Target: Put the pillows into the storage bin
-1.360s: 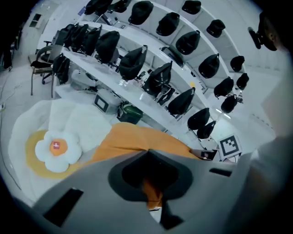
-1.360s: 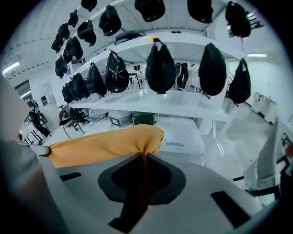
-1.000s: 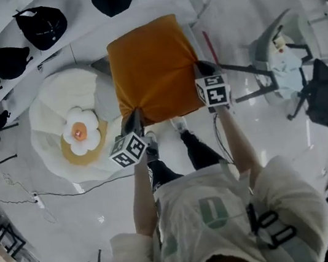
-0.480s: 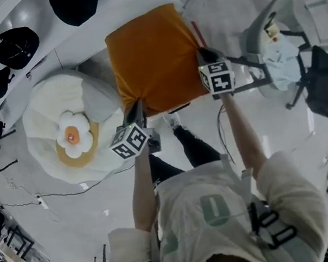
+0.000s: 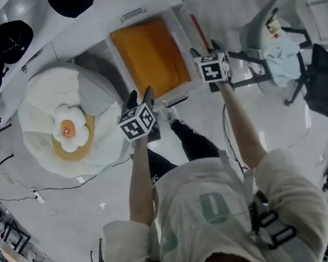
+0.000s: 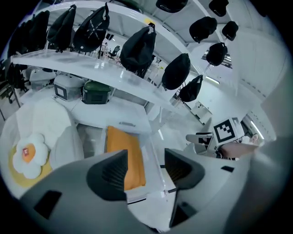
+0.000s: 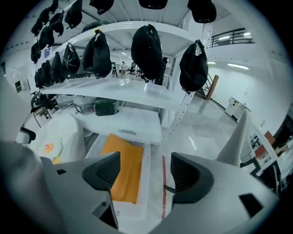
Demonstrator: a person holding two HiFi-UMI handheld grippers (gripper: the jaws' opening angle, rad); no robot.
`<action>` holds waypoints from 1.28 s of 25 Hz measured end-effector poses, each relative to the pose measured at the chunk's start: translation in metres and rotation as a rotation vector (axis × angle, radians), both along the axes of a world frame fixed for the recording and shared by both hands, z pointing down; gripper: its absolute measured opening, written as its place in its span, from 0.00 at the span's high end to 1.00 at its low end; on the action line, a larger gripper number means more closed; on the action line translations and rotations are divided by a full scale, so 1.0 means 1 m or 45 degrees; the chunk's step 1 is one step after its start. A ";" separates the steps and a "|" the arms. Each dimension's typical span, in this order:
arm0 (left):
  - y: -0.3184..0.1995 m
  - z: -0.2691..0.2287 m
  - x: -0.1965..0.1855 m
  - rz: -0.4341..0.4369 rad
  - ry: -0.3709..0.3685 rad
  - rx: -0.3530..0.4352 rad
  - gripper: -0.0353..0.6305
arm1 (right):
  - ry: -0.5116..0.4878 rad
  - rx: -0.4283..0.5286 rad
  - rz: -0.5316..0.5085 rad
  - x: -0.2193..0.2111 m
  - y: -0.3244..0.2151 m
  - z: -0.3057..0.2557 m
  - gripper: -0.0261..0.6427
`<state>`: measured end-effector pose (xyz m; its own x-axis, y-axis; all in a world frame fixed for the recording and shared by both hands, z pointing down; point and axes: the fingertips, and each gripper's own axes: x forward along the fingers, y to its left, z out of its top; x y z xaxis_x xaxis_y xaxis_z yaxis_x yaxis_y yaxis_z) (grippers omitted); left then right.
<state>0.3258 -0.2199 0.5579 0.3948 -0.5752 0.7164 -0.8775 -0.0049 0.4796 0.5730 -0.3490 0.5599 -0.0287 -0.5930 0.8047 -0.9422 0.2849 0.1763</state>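
In the head view we count two tools, the left hand-held gripper and the right hand-held gripper, both over the near end of one storage bin. One orange pillow lies flat inside it. One flower-shaped pillow lies on a white heap to the bin's left, and only this view shows the chair. In the left gripper view our jaws have just been opening and stand released, with nothing between them. This view alone of the two catches the other tool's marker cube. In the right gripper view the jaws have likewise just opened, empty, with the pillow below in the bin.
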 end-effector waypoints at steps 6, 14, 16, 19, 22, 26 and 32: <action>-0.002 -0.012 -0.024 -0.032 -0.013 0.026 0.60 | -0.048 -0.008 -0.049 -0.028 0.016 -0.002 0.49; 0.013 -0.015 -0.084 -0.202 -0.034 0.046 0.60 | -0.129 0.018 -0.201 -0.099 0.019 -0.018 0.49; 0.025 -0.012 -0.107 -0.281 -0.033 0.051 0.60 | -0.156 0.034 -0.265 -0.128 0.024 -0.026 0.49; 0.048 -0.010 -0.161 -0.397 -0.045 0.039 0.59 | -0.195 0.053 -0.387 -0.190 0.033 -0.025 0.49; 0.078 -0.005 -0.234 -0.525 -0.047 0.029 0.59 | -0.266 0.032 -0.481 -0.270 0.052 -0.019 0.49; 0.133 0.000 -0.339 -0.748 -0.009 0.033 0.59 | -0.323 -0.017 -0.589 -0.381 0.089 -0.011 0.49; 0.215 0.028 -0.453 -1.072 0.216 0.008 0.59 | -0.489 -0.160 -0.577 -0.506 0.150 0.011 0.50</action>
<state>-0.1268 -0.0050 0.5863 -0.0641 -0.7286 0.6819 -0.5068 0.6125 0.6067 0.0675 -0.1991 0.5706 -0.5587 -0.3548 0.7497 -0.7117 0.6692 -0.2136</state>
